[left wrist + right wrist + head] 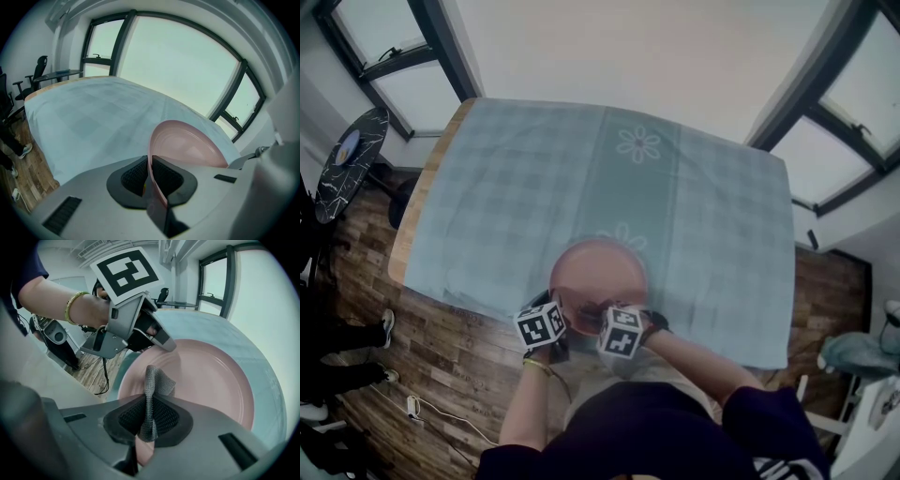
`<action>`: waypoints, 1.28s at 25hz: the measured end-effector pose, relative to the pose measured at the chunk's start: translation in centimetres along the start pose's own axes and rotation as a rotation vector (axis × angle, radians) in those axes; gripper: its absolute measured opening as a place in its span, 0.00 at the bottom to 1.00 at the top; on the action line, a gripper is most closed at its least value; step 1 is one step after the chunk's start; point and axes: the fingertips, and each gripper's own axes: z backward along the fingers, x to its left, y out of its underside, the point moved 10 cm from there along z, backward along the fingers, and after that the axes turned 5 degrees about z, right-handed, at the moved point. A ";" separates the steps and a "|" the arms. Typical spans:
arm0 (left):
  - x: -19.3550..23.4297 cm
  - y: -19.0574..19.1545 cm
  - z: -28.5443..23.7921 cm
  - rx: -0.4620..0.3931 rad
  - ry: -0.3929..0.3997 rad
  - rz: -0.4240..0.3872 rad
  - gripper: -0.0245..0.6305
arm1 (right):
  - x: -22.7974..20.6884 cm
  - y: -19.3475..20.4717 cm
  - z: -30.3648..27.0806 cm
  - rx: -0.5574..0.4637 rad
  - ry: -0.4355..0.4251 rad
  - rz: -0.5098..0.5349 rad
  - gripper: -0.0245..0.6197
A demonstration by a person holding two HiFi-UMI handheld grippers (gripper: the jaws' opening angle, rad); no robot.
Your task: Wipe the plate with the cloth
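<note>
A pink plate [598, 272] lies on the table's near side, tilted up at its near rim. My left gripper [149, 180] is shut on the plate [187, 145], pinching its rim edge-on between the black pads. That same left gripper [161, 341] shows in the right gripper view, clamped on the plate's [211, 380] left rim. My right gripper [150, 420] is shut on a grey knitted cloth [153, 394], whose free end sticks up over the plate's near inner face. In the head view both grippers, left [558, 328] and right [614, 330], sit close together at the plate's near edge.
A pale blue checked tablecloth [534, 187] with flower prints covers the table [414, 211]. Wooden floor, a cable and a person's shoes lie to the left. A dark round side table [352, 159] stands at the far left. Windows ring the room.
</note>
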 end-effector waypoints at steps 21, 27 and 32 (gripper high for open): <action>0.1 0.3 0.1 -0.026 0.000 0.018 0.10 | -2.4 -0.1 3.4 -0.129 0.065 -0.051 0.09; 0.1 0.3 0.0 -0.021 0.004 0.016 0.10 | -7.1 1.8 5.1 -0.102 0.196 -0.077 0.09; 0.1 0.3 0.1 -0.018 0.005 0.013 0.10 | -9.8 3.6 5.5 -0.034 0.279 -0.095 0.09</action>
